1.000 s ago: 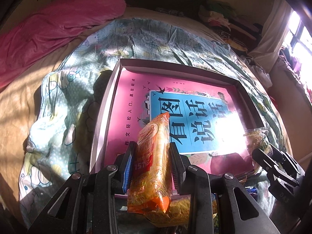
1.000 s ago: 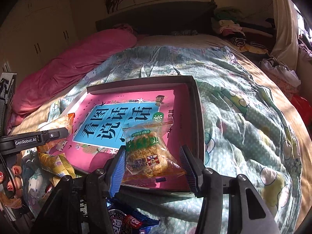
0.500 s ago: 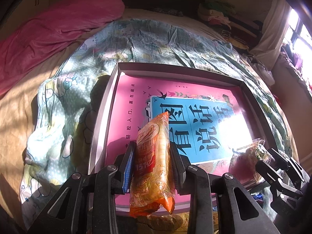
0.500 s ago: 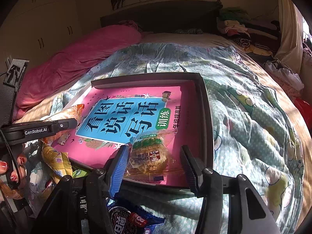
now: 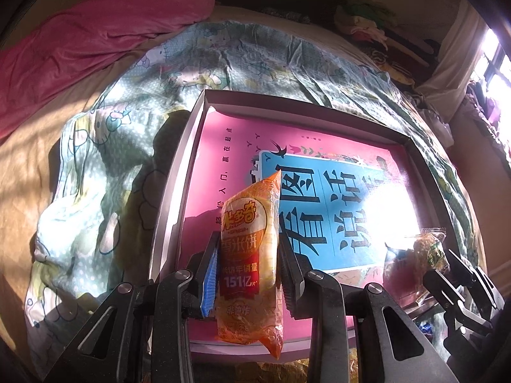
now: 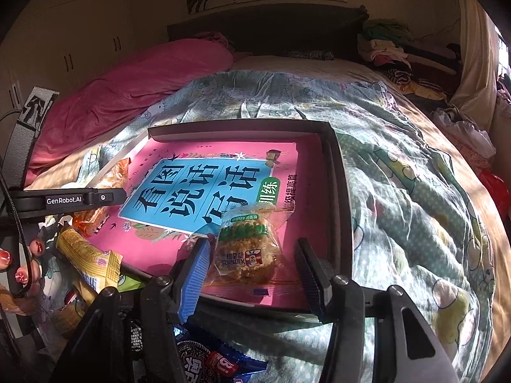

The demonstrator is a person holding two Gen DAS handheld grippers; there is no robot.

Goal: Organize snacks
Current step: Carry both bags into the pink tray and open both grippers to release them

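Observation:
My left gripper [image 5: 247, 249] is shut on an orange rice-cracker packet [image 5: 250, 255], held upright over the near left part of a shallow grey box [image 5: 179, 172] lined with a pink and blue book. My right gripper [image 6: 252, 249] is open, its jaws wide apart. A clear-wrapped crispy cake [image 6: 247, 252] lies between them on the book at the box's near right corner [image 6: 338, 191]; it touches the blue left pad and stands clear of the right one. The cake also shows in the left wrist view [image 5: 428, 249].
The box lies on a green cartoon-print quilt [image 6: 415, 207] on a bed, with a pink duvet [image 5: 80, 41] behind. Loose snacks lie near the front edge: yellow packets [image 6: 86, 255] and a blue cookie pack [image 6: 204, 360]. Folded clothes [image 6: 389, 51] are stacked at the far right.
Both grippers moved forward over the box. The right gripper's cake went down onto the book and the jaws now stand wider around it. The left keeps its orange packet.

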